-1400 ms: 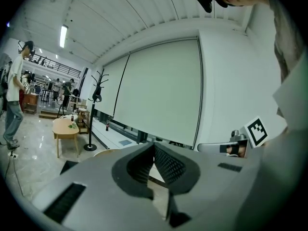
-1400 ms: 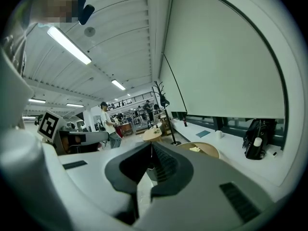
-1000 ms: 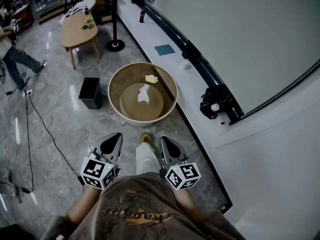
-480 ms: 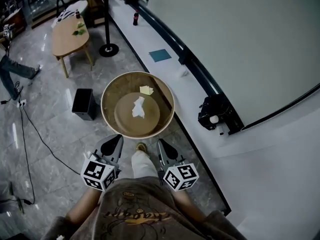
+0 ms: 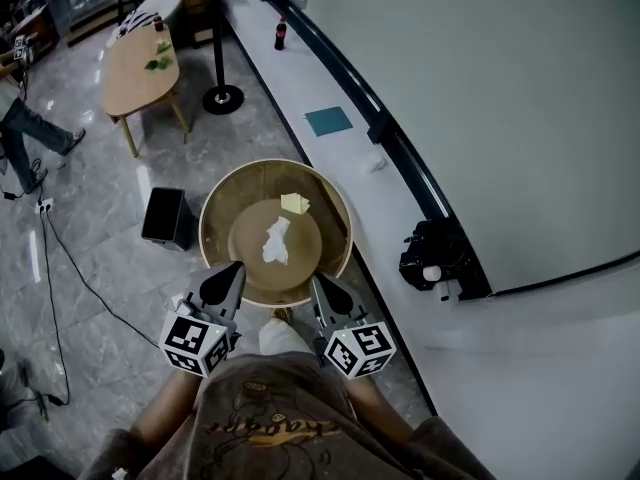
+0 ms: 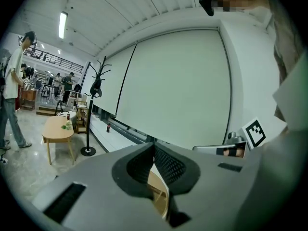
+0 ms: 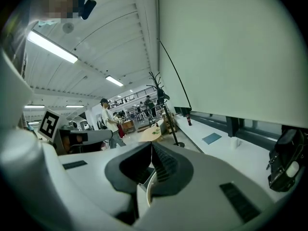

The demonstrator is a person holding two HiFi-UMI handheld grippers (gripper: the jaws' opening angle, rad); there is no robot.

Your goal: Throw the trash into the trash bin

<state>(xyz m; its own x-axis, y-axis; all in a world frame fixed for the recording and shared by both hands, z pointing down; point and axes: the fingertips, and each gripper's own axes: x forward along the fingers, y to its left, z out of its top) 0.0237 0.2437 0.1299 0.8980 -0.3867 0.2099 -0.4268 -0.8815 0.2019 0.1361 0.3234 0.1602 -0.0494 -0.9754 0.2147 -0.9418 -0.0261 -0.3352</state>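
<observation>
A round wooden table [image 5: 342,211] with a raised rim stands just ahead of me. On it lie a crumpled white paper [image 5: 275,240] and a yellow scrap [image 5: 295,203]. A black trash bin [image 5: 165,218] stands on the floor to the table's left. My left gripper [image 5: 224,275] is shut and empty, its tip over the table's near rim. My right gripper [image 5: 321,287] is also shut and empty, beside it at the near rim. In the left gripper view the left gripper [image 6: 154,146] has its pads pressed together; the right gripper view shows the right gripper [image 7: 150,146] the same.
An oval wooden table [image 5: 140,68] and a stanchion base [image 5: 222,98] stand farther off. Along the right runs a white ledge with a cola bottle [image 5: 281,34], a blue sheet [image 5: 329,120] and a black device [image 5: 435,258]. A cable [image 5: 70,268] crosses the floor; a person [image 5: 25,128] stands at the left.
I have walked forward: the round table and bin have come closer, and both gripper tips now reach the table's near rim. Both grippers stayed shut.
</observation>
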